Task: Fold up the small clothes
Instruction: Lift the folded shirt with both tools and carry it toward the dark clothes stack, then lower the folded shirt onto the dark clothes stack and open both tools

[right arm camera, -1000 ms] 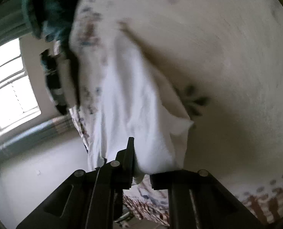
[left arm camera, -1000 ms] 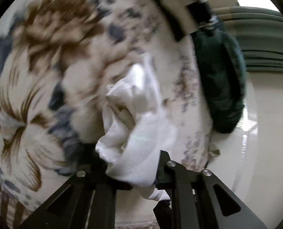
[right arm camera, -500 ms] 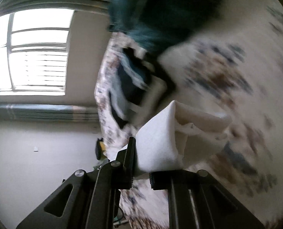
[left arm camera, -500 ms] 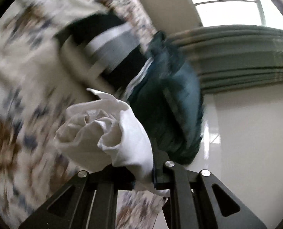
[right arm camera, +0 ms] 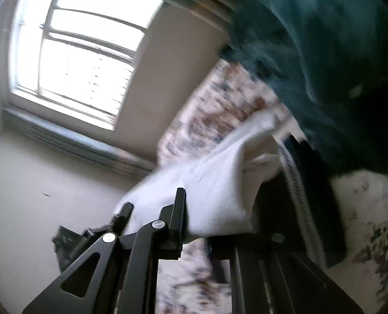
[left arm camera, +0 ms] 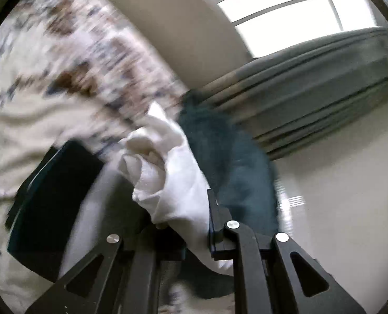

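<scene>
A small white garment [left arm camera: 173,180] hangs bunched between both grippers, lifted above a floral bedspread [left arm camera: 44,78]. My left gripper [left arm camera: 186,225] is shut on one end of it. My right gripper [right arm camera: 201,222] is shut on the other end [right arm camera: 220,191], where the cloth is folded over itself. A dark teal garment [left arm camera: 230,162] lies on the bed just behind the white one and also shows in the right wrist view [right arm camera: 325,52]. A folded dark piece with a pale stripe [left arm camera: 52,204] lies on the bed below the white garment.
The bed edge [right arm camera: 194,120] drops to a pale floor. A window [right arm camera: 76,60] and a grey curtain [left arm camera: 311,91] are on the far wall. The folded dark piece also shows in the right wrist view [right arm camera: 309,209]. Both views are motion blurred.
Both grippers have swung with the white garment across the bed toward the dark folded and teal clothes near the bed's edge. The window has come into view.
</scene>
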A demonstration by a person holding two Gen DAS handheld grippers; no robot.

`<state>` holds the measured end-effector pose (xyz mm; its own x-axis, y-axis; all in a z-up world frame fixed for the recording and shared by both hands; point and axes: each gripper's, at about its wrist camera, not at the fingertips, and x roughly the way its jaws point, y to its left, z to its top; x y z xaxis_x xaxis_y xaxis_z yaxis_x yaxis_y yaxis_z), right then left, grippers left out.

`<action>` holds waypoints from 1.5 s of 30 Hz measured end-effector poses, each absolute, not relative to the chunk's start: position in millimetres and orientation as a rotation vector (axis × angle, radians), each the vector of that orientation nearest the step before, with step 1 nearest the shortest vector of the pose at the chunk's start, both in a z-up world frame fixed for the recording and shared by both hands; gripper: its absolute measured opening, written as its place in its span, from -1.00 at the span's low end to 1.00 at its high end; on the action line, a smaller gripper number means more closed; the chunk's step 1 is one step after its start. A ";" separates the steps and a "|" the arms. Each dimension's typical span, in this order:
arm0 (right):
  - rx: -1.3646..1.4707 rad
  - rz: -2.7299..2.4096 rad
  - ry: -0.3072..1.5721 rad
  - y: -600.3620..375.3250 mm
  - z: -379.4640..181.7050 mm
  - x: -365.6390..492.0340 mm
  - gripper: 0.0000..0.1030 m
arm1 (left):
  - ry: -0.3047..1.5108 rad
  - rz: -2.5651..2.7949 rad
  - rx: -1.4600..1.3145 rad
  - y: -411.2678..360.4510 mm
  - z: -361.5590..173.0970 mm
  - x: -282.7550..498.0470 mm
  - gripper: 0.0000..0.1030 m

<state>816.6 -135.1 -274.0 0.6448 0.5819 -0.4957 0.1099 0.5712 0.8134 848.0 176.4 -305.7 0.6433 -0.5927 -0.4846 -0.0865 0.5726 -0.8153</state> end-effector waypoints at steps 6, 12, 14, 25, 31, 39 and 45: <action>0.910 0.253 1.028 -126.1 -378.8 805.3 -0.76 | 0.981 -0.266 -0.995 191.1 -416.2 808.2 -0.79; 0.854 0.277 1.062 -126.3 -389.6 794.5 -0.76 | 0.970 -0.277 -0.967 200.1 -419.0 785.2 -0.71; 0.846 0.277 1.069 -129.5 -384.6 795.8 -0.76 | 0.976 -0.263 -0.945 204.4 -411.0 787.3 -0.67; 0.885 0.232 1.101 -148.1 -381.4 772.9 -0.66 | 0.935 -0.158 -0.934 228.4 -410.6 784.0 -0.40; 0.835 0.190 1.061 -149.3 -373.6 757.6 -0.84 | 0.842 -0.158 -0.844 217.9 -386.0 762.5 -0.92; 0.723 0.112 1.121 -147.0 -374.5 756.8 -0.84 | 0.963 -0.077 -0.763 221.8 -396.8 760.2 -0.85; 0.354 -0.064 1.124 -116.7 -329.9 747.6 -0.05 | 1.032 0.024 -0.330 180.2 -349.6 752.8 -0.18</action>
